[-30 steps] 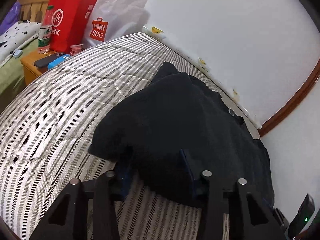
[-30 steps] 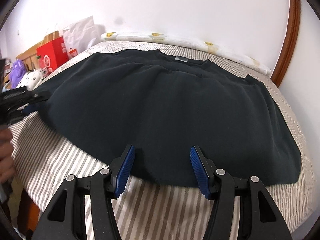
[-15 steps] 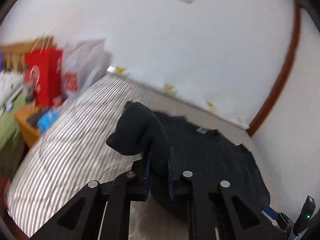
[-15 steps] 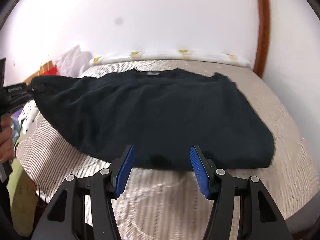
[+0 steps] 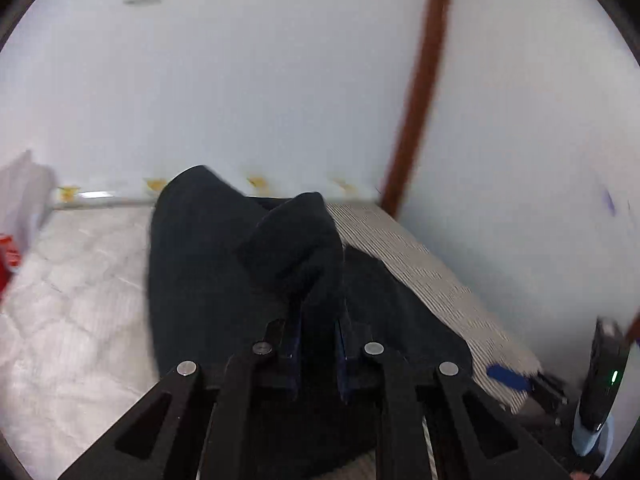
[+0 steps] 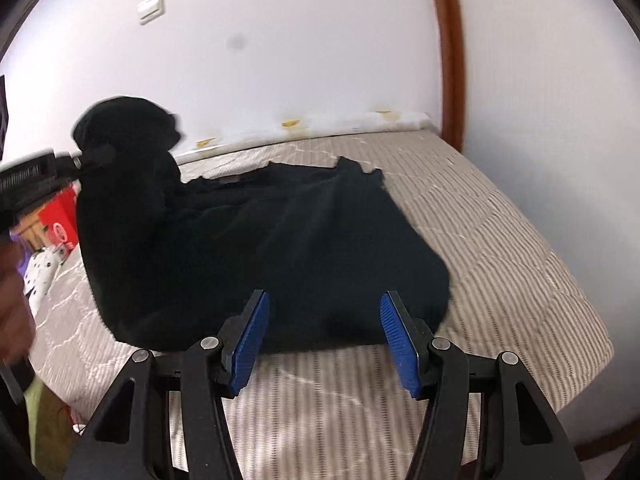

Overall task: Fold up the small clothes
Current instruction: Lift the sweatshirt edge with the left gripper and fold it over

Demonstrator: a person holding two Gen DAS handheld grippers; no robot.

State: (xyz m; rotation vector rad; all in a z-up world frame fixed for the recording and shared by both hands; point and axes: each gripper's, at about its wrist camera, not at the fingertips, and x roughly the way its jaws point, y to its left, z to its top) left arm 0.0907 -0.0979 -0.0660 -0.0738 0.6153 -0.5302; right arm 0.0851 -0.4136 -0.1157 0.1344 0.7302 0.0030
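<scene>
My left claw (image 5: 318, 344) has just clamped the black sweater's (image 6: 280, 240) edge, lifting it toward three o'clock; my right claw (image 6: 322, 344) hangs half-open, empty, so the fold has begun.

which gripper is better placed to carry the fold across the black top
Left. The left gripper is shut on a lifted edge of the black knit top, raised above the striped bed cover. The right gripper is open and holds nothing.

White walls (image 6: 320, 40) (brown door trim (image 6: 450, 48)) behind a striped bed (image 6: 500, 240).
</scene>
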